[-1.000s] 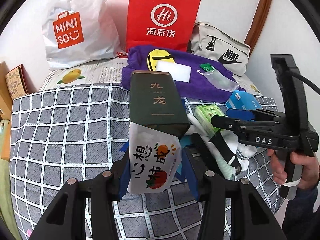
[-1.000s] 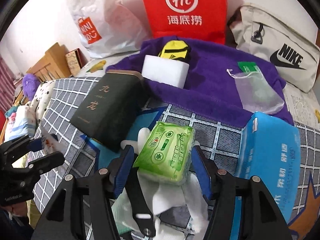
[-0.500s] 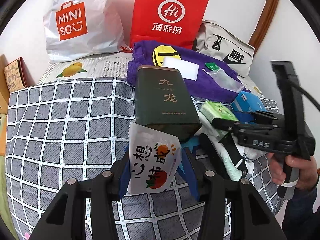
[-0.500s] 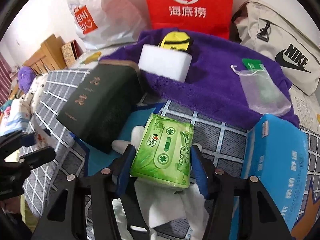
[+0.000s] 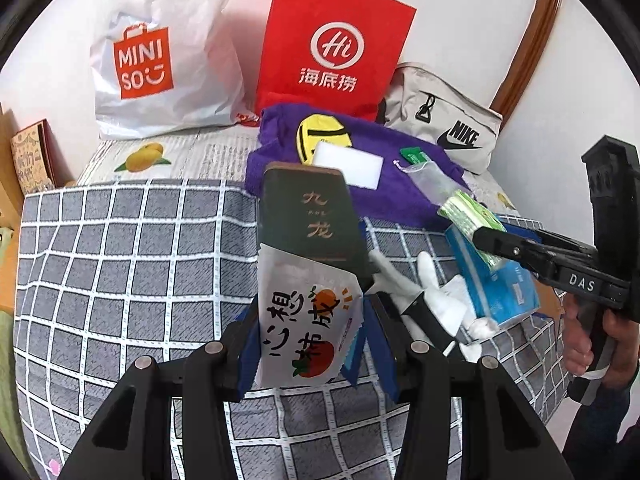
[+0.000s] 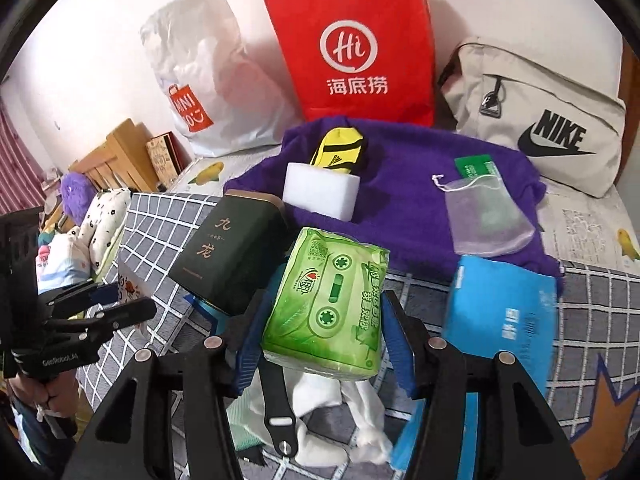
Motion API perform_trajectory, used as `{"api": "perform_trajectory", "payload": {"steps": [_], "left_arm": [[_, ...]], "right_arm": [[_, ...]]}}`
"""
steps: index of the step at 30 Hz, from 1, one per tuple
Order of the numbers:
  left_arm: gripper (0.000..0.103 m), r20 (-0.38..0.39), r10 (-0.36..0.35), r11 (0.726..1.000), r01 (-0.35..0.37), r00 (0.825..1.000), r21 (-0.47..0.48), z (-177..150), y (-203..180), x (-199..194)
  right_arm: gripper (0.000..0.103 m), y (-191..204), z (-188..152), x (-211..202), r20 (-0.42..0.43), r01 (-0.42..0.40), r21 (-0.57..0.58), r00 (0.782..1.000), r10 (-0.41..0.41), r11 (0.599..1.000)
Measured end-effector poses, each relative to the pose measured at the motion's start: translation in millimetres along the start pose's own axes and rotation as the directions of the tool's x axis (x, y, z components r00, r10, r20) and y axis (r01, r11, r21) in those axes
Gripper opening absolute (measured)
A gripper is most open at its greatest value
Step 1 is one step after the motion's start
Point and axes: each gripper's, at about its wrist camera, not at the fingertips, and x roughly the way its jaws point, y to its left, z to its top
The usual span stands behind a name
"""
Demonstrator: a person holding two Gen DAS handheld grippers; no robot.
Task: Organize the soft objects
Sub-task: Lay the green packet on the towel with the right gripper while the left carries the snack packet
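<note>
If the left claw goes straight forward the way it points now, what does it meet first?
Probably the dark green box. It lies directly ahead of the left claw, just beyond the white orange-print packet that the claw holds. Depth is unclear, so the gap may be small.

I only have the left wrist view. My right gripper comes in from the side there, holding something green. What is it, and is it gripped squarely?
Observer: The right gripper is shut on a green tissue pack printed with a cassette tape, one finger on each long side.
Operator: What lies directly under that pack?
Observer: A white glove crossed by a black strap.
Operator: Anything off the bed's left edge?
Observer: Yes, a purple fuzzy toy beside a spotted white pillow.
</note>
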Motion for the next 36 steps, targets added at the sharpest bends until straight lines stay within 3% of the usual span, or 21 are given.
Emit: {"api": "perform_trajectory", "payload": {"steps": [12,23,36], "left_arm": [[0.046,0.039,-0.005,0.999,0.003,0.999,0.047,27,-31,-14],[0.046,0.055,-0.018,0.999,0.015,0.998,0.047,61,-47,-1],[0.046,0.045,-0.033,0.998,0.03,0.998,0.06,111,-50,29]], "right_arm": [[0.055,-21,-2,-31,0.029,0.01,0.005,1.0,-0.01,1.0],[0.055,-40,17,-46,0.055,0.032,-0.023,0.998,-0.031,0.999],[0.055,-71,57,-24,0.071,0.046,-0.03,0.997,-0.044,0.998]]}}
